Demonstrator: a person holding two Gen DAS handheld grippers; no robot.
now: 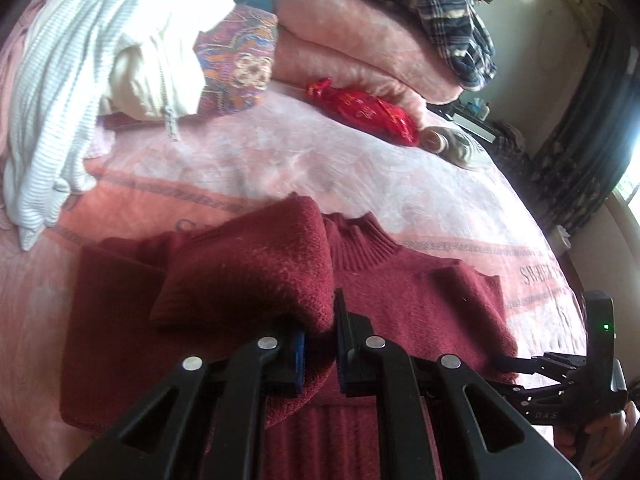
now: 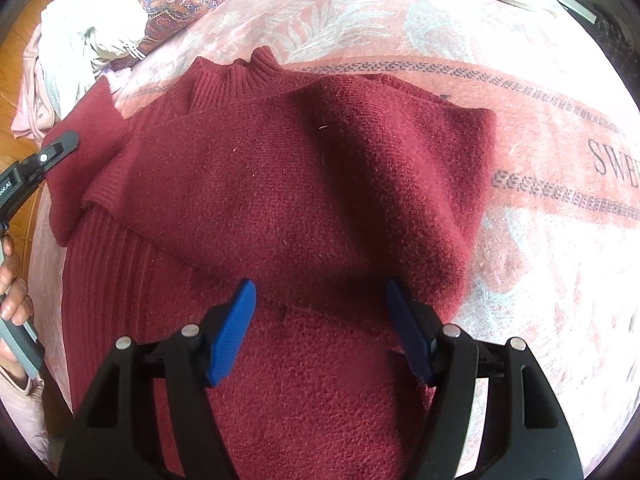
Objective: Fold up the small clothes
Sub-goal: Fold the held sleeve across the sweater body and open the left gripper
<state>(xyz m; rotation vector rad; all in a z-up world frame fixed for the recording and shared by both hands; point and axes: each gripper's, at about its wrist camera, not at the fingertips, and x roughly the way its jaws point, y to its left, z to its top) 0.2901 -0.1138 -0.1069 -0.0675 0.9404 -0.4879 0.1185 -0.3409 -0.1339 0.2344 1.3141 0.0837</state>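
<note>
A dark red knit sweater [image 1: 420, 300] lies on a pink blanket, collar pointing away; it also shows in the right wrist view [image 2: 280, 184]. My left gripper [image 1: 320, 356] is shut on the sweater's left sleeve [image 1: 256, 264], lifted and folded over the body. In the right wrist view that gripper [image 2: 56, 152] shows at the left edge holding the sleeve end [image 2: 86, 140]. My right gripper [image 2: 320, 328] is open and empty, hovering over the sweater's lower body, with the right sleeve folded across in front of it. It shows at the right edge of the left wrist view [image 1: 560, 368].
The pink blanket [image 1: 320, 168] covers the bed. A pile of white clothes [image 1: 80, 60] and a paisley cloth [image 1: 240, 60] lie far left. A red bundle [image 1: 364, 108], folded pink blankets [image 1: 360, 40] and a plaid shirt [image 1: 448, 12] lie at the back.
</note>
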